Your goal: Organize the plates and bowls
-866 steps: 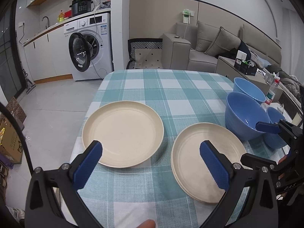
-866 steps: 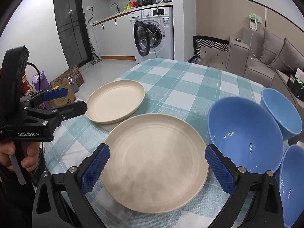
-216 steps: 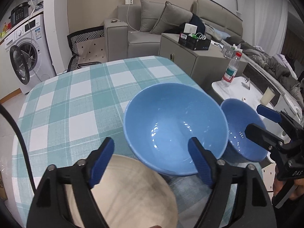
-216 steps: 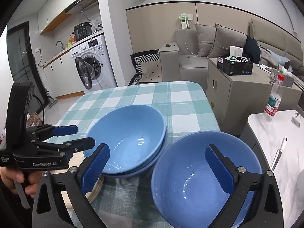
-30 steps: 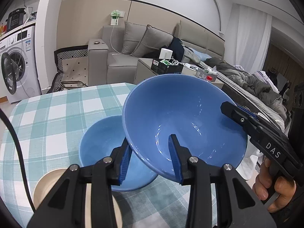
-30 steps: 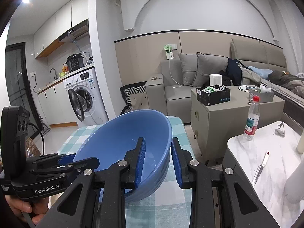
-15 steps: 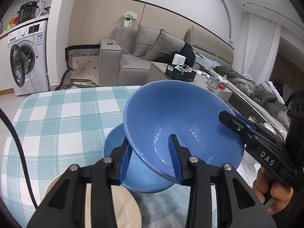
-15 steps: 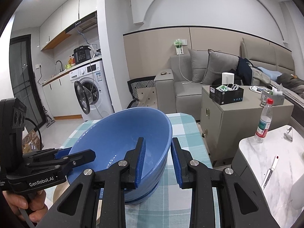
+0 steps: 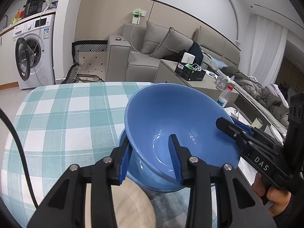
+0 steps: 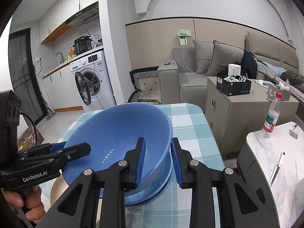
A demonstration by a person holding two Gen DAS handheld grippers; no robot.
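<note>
Both grippers hold one blue bowl by opposite sides of its rim. My left gripper is shut on the near-left rim. My right gripper is shut on the right rim and shows in the left wrist view too. The held bowl sits tilted just over the stacked blue bowls on the table, its underside inside the top one. A beige plate lies next to the stack, partly hidden by my left gripper.
The table has a teal checked cloth. A grey cabinet and a white marble side table with a water bottle stand to the right. A washing machine and sofa stand beyond.
Both grippers have lowered the held bowl toward the stacked bowls; it now sits lower and more centred over them.
</note>
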